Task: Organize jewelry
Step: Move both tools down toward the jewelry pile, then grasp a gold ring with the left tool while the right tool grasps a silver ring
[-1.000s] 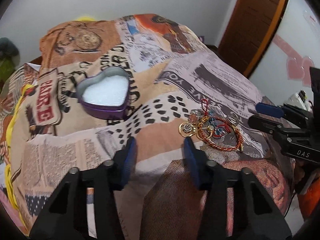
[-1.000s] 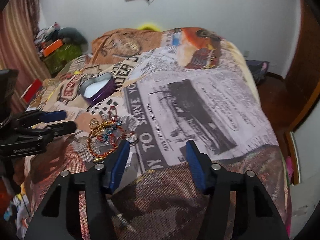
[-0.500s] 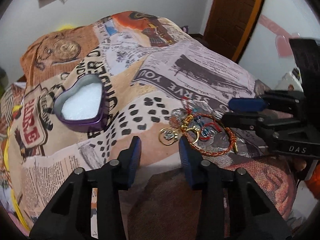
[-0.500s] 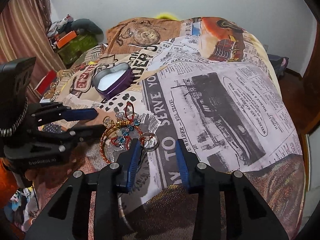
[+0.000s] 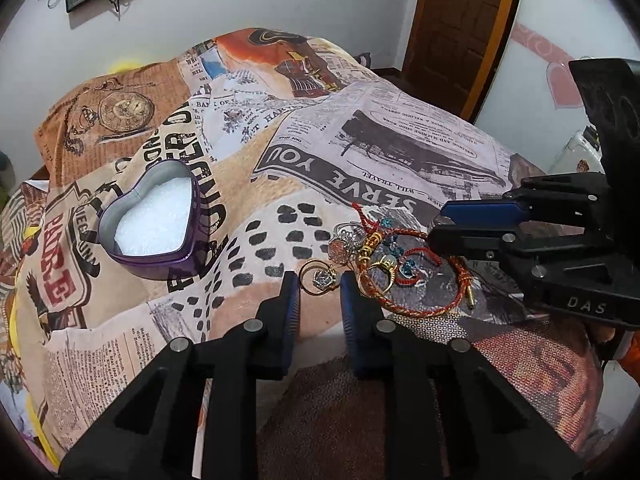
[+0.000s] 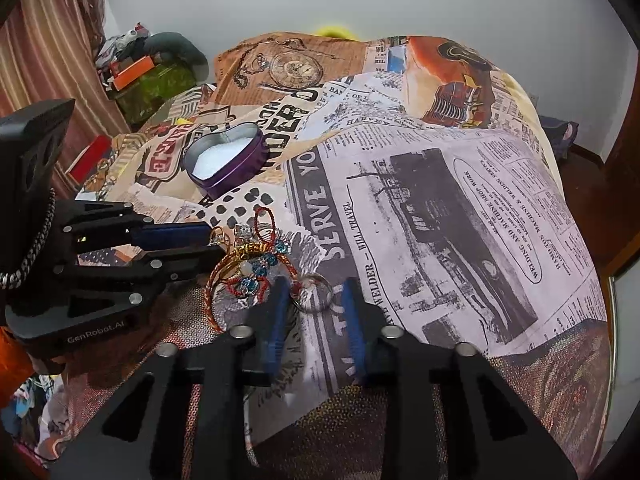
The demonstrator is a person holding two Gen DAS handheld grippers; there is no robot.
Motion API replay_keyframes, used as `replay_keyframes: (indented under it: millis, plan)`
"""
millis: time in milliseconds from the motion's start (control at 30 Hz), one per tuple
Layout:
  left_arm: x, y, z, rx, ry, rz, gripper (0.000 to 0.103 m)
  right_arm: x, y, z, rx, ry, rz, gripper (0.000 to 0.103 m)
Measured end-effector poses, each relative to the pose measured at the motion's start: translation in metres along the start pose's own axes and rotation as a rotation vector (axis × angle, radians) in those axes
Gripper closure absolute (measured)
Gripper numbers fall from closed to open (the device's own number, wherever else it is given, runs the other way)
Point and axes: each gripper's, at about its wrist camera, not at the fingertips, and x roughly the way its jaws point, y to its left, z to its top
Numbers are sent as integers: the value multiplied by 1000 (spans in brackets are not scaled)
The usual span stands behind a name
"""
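The left gripper point(image 5: 319, 280) is closing around a gold ring with a clear stone point(image 5: 318, 277), pads not yet touching; the right gripper point(image 6: 314, 289) is closing around a plain silver ring point(image 6: 316, 292), also untouched, on the newspaper-print bedspread point(image 6: 440, 200).

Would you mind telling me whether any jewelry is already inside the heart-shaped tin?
No, the heart-shaped tin shows only its white lining, while the jewelry lies in a heap on the bedspread beside it.
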Motion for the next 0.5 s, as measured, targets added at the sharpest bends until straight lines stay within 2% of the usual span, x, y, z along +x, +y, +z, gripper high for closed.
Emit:
replay_keyframes:
  millis: [500]
  plan:
    - [-30,-1,-3,-36,-68,6,83,-18,3,2,21,-40,-2,83]
